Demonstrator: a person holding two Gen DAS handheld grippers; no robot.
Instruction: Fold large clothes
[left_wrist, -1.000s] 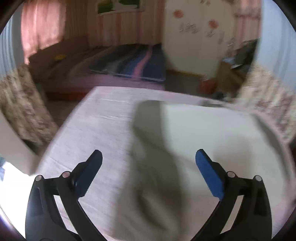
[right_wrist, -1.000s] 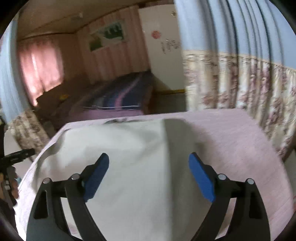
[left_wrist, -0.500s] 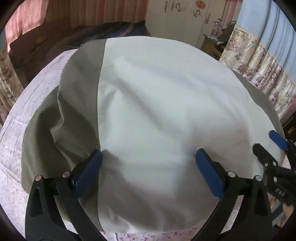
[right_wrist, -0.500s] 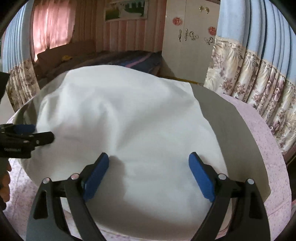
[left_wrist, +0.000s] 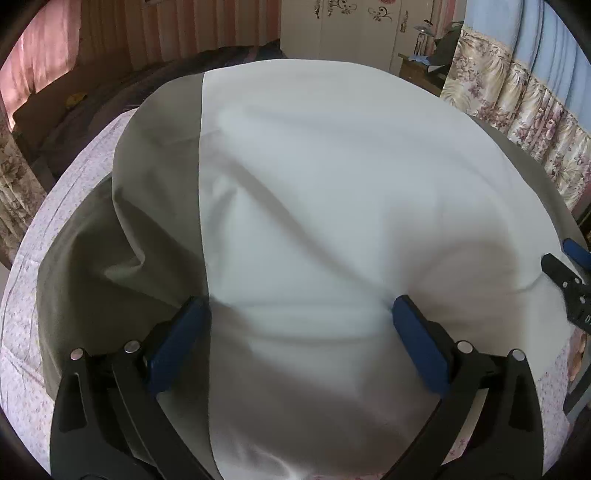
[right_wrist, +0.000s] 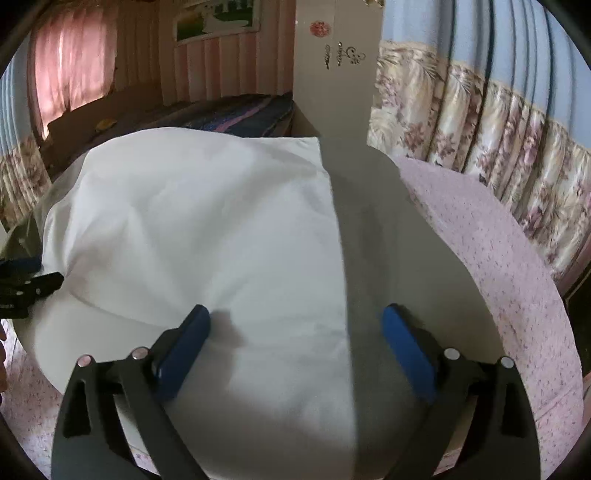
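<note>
1. A large garment (left_wrist: 332, 206), white in its middle with grey-green panels down both sides, lay spread over a bed with a pink flowered sheet (right_wrist: 509, 266), covering most of it.
2. The left gripper (left_wrist: 299, 325) hovered over the garment's near edge with its blue-padded fingers (left_wrist: 173, 347) set wide apart and nothing between them.
3. Its left finger sat above the seam where the grey-green panel (left_wrist: 122, 258) met the white cloth; whether the pads touched the fabric could not be told.
4. The right gripper (right_wrist: 295, 332) hung over the garment's near edge as well, fingers (right_wrist: 406, 350) spread wide and empty.
5. The seam between the white cloth and the right grey-green panel (right_wrist: 388, 236) ran between its two fingers.
6. Each gripper showed at the edge of the other's view, beside the garment's outer sides.
7. Soft folds and creases crossed the white cloth near both grippers.
8. Beyond the garment's far edge stood a dark striped bed (right_wrist: 236, 114), a white wardrobe (right_wrist: 332, 70) and flowered curtains (right_wrist: 480, 122).
</note>
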